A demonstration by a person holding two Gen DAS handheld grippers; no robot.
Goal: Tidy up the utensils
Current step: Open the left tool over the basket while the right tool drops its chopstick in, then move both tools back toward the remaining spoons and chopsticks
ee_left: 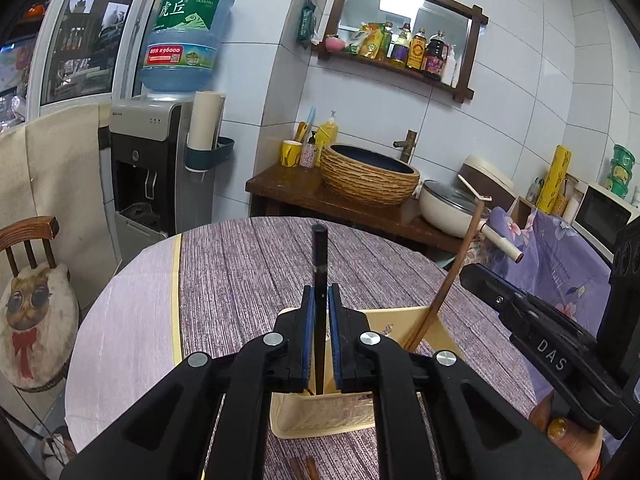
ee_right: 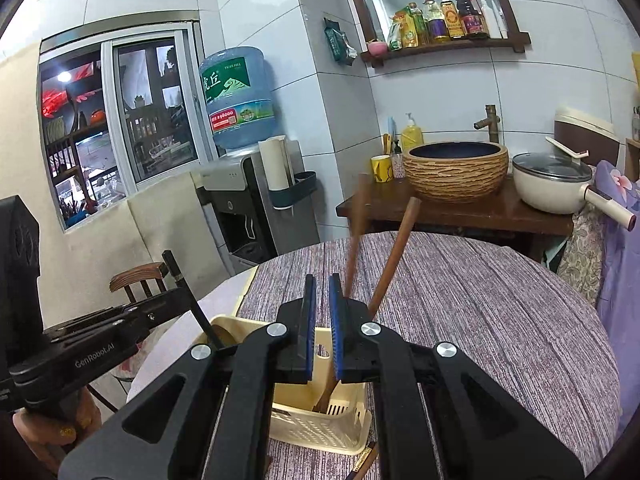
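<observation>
Left wrist view: we had the left gripper (ee_left: 320,304) clenched on a black chopstick (ee_left: 320,272), blue pads tight against its shaft at centre frame. We held it near upright so its lower end dropped straight into the cream utensil basket (ee_left: 320,420) under the jaws; upper end stuck up past the fingertips over the round table (ee_left: 256,264). Basket sat low centre, mostly hidden behind our linkage. The right gripper (ee_left: 480,276) came in from the right edge, and a brown chopstick (ee_left: 448,284) arced from it down into the same basket. A hand (ee_left: 568,436) showed at lower right under that tool. More brown sticks (ee_left: 304,468) lay on the table at the bottom edge, likely still to be sorted.

Right wrist view: the right gripper (ee_right: 322,280) had its jaws nearly closed, a narrow gap showing between the pads. One brown chopstick (ee_right: 356,236) rose blurred from just beside the right pad; we couldn't tell from this view whether the pads actually pinched it. A second brown stick (ee_right: 394,256) leaned right of it, lower end in the basket (ee_right: 320,428), so probably already placed. The left gripper (ee_right: 176,300) entered from the left edge, the black chopstick (ee_right: 188,300) slanting into the basket's left compartment. Another stick (ee_right: 366,460) lay beside the basket at bottom centre.

Our read: both sticks tilted tip-down over the basket for release, not yet let go.
</observation>
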